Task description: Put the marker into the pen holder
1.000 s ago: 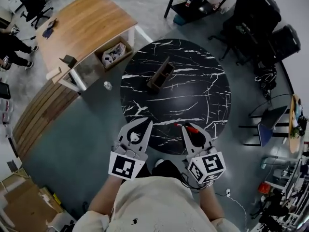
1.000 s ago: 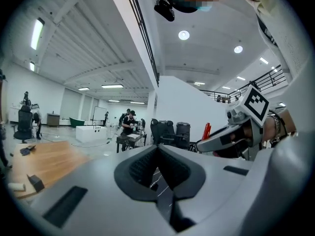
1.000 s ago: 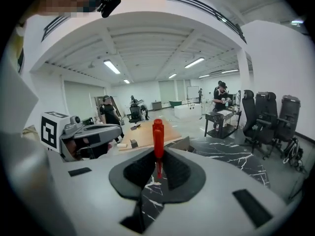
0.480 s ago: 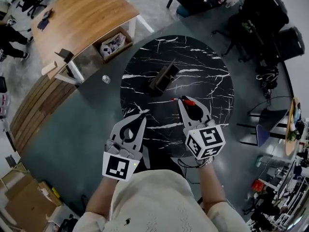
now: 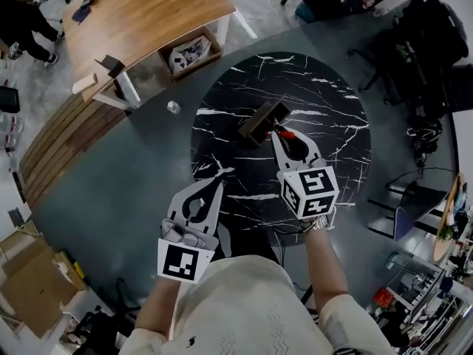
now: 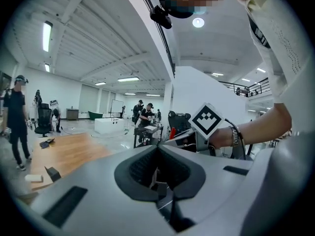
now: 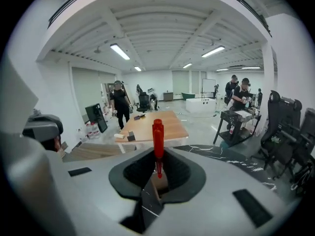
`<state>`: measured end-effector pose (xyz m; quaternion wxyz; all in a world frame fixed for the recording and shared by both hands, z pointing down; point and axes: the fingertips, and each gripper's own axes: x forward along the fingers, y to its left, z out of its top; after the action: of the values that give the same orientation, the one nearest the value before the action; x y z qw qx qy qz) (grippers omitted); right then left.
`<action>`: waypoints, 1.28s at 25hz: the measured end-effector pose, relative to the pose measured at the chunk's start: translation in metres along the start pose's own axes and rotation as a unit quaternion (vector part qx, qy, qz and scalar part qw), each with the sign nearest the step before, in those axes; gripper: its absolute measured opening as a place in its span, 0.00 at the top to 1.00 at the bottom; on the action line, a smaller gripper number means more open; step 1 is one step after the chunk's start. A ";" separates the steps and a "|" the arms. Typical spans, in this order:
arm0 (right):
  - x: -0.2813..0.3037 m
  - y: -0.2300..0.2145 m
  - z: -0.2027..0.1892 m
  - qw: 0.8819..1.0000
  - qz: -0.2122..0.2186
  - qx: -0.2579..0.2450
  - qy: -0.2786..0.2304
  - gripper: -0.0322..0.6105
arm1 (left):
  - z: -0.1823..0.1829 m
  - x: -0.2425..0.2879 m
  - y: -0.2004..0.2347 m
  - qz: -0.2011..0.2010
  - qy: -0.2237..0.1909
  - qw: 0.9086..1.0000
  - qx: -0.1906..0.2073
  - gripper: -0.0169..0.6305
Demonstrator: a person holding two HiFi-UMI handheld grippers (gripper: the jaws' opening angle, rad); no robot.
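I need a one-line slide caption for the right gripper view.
Right gripper shut on the red marker over the black marble table, wooden desk beyond.

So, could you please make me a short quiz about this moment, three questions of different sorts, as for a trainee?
1. Multiple choice: the marker clamped in the right gripper is A) blue, B) red, C) green.
2. True or false: the left gripper also holds a marker.
3. Fill the gap: the pen holder stands on the round ___ table with white veins.

Key: 1. B. 2. False: its jaws are together with nothing between them. 3. black.
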<state>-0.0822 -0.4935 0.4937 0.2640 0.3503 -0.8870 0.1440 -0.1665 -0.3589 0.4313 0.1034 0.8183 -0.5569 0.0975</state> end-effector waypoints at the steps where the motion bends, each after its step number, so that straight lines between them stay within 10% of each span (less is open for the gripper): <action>1: 0.006 -0.002 -0.003 1.000 0.000 -0.007 0.008 0.86 | 0.001 0.001 0.004 0.019 -0.010 0.999 -0.036 0.96; 10: 0.024 -0.010 -0.020 1.000 -0.002 -0.003 0.025 0.86 | -0.010 -0.007 0.016 0.075 -0.012 0.993 -0.087 0.96; 32: -0.081 0.035 0.007 0.997 0.034 0.037 -0.060 0.93 | 0.030 -0.008 -0.030 0.022 -0.059 0.997 -0.046 0.96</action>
<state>-0.0592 -0.4273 0.4393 0.1923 0.3372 -0.9067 0.1646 -0.1405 -0.3489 0.3988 0.1058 0.8048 -0.5835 0.0257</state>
